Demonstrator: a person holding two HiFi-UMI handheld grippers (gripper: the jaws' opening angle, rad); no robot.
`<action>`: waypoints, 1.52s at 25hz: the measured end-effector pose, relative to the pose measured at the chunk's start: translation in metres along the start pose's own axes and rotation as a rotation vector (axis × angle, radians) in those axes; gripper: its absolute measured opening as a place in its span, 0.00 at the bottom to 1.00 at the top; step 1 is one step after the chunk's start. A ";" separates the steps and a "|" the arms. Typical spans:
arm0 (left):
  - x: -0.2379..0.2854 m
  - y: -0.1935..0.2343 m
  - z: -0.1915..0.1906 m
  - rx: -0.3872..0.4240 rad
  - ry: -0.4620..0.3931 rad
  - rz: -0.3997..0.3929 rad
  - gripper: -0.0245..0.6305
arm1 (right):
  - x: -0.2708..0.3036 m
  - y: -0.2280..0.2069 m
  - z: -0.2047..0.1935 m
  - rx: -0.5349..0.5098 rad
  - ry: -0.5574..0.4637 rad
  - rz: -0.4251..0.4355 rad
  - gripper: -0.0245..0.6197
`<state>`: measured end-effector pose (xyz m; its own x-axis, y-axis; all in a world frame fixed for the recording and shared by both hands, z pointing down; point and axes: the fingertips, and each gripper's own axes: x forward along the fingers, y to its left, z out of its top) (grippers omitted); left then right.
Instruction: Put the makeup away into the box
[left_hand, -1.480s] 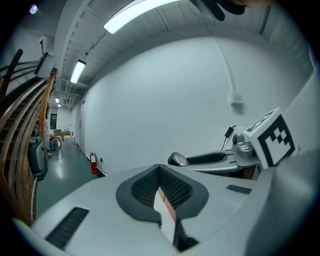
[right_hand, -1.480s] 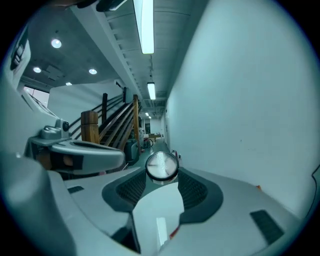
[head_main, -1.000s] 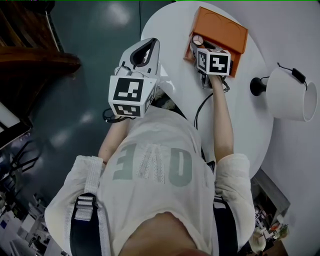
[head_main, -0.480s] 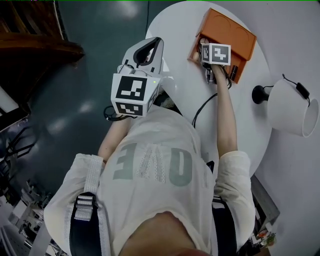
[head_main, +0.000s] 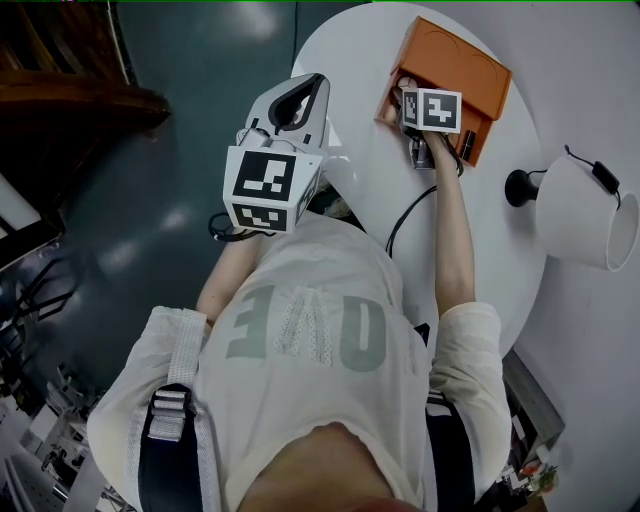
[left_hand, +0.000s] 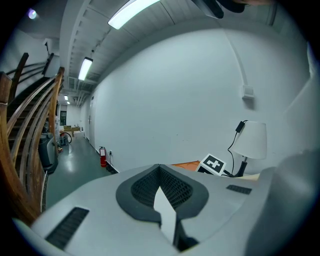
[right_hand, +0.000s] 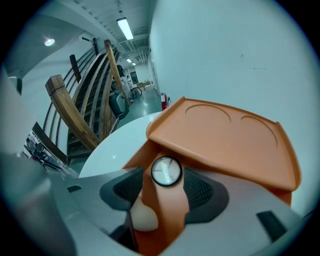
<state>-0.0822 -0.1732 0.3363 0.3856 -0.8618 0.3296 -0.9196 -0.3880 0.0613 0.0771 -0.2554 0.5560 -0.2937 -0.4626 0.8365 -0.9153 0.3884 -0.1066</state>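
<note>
Hanging over the orange box (head_main: 452, 72) at the far side of the round white table (head_main: 365, 205), the right gripper (right_hand: 165, 181) points steeply down into the box's open front, its marker cube covering most of the opening in the head view. Its jaws stand wide apart and are opening, and between them sits a small round compact (right_hand: 166, 171) with a black rim and a shiny silver top. The compact lies inside the box, under the raised lid, and neither pad (right_hand: 204, 190) presses on it: a strip of orange shows between it and the left pad, while the right pad is only just beside it. Lower down, partly behind the left jaw, a pale egg-shaped piece (right_hand: 144, 218) shows against the orange; whether it rests on the box floor cannot be made out. The lid, with two shallow round hollows in it, stands tilted up behind the compact. The left gripper (head_main: 305, 90) is held up in front of the person's chest, off the near left edge of the table and well apart from the box, pointing slightly downward. Its jaws are together, tip to tip, with nothing between them. A white lamp (head_main: 585, 205) on a black stand stands at the right edge of the table, and a black cable (head_main: 405, 215) runs across the tabletop beside the person's right arm.
</note>
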 end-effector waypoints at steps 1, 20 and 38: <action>0.000 -0.001 0.001 0.000 -0.001 -0.003 0.05 | -0.005 0.002 0.004 -0.001 -0.015 0.004 0.42; 0.000 -0.047 0.037 0.072 -0.111 -0.157 0.05 | -0.321 0.030 0.066 0.042 -1.027 -0.250 0.05; -0.016 -0.067 0.068 0.114 -0.207 -0.191 0.05 | -0.334 0.043 0.045 0.033 -1.007 -0.340 0.05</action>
<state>-0.0220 -0.1558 0.2632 0.5684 -0.8136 0.1224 -0.8193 -0.5733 -0.0063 0.1239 -0.1199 0.2482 -0.1000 -0.9950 -0.0037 -0.9948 0.0999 0.0221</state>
